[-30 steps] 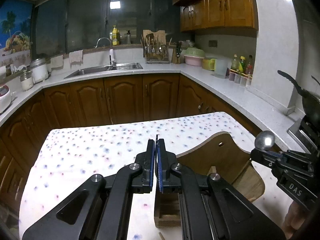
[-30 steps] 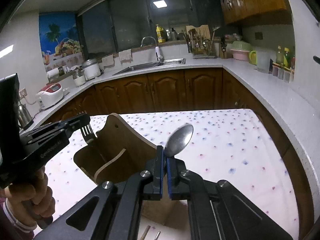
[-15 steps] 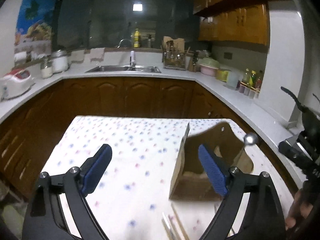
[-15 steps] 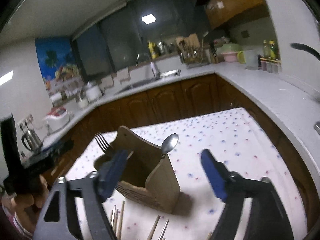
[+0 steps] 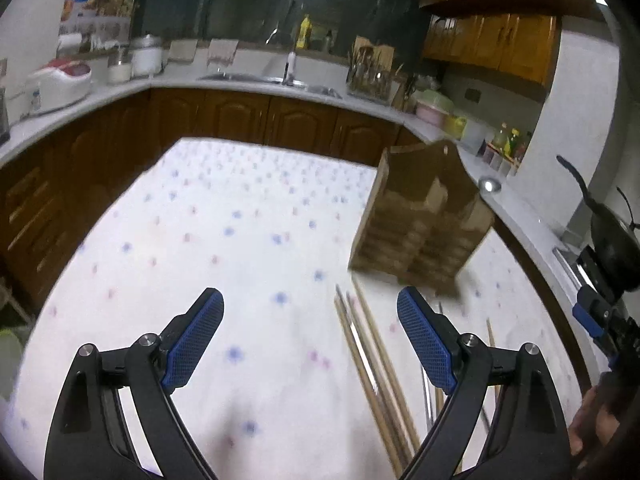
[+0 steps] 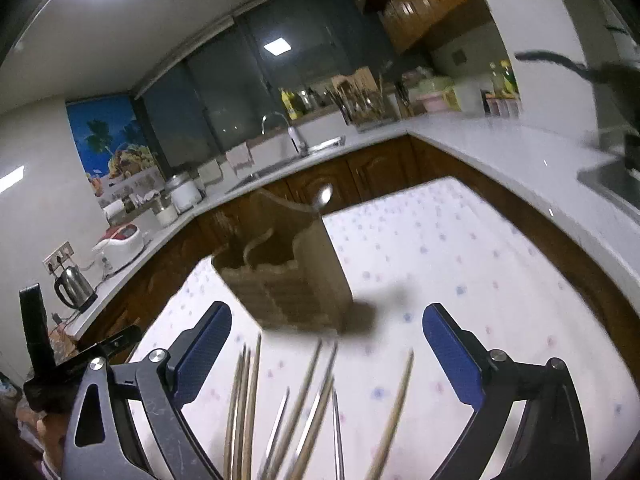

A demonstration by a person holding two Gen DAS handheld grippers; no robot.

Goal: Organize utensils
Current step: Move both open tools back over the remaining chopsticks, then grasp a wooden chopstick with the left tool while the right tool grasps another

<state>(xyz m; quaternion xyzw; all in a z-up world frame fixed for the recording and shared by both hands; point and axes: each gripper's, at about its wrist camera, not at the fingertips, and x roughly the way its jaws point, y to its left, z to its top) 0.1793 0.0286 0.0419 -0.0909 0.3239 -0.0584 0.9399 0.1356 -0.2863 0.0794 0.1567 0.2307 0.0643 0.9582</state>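
A wooden utensil holder [image 5: 420, 224] [image 6: 288, 280] stands upright on the dotted tablecloth. A metal spoon [image 5: 490, 186] [image 6: 323, 196] sticks up out of it, bowl end on top. Several wooden and metal chopsticks [image 5: 372, 360] [image 6: 248, 392] lie loose on the cloth in front of the holder. My left gripper [image 5: 310, 300] hovers open over the cloth, left of the holder, with nothing between its pads. My right gripper [image 6: 327, 314] hangs above the chopsticks on the near side of the holder. Its jaws are opening wide and its pads touch nothing.
The table [image 5: 200, 240] stands inside an L-shaped kitchen counter with a sink [image 5: 272, 78], a rice cooker [image 5: 56, 84] and a kettle [image 6: 74, 284]. A black pan [image 5: 612, 232] sits on the counter at the right. A hand shows at each view's lower edge.
Both grippers went from shut to wide open and drew back from the holder. The spoon that the right gripper held now stands in the holder. The loose chopsticks have come into view.
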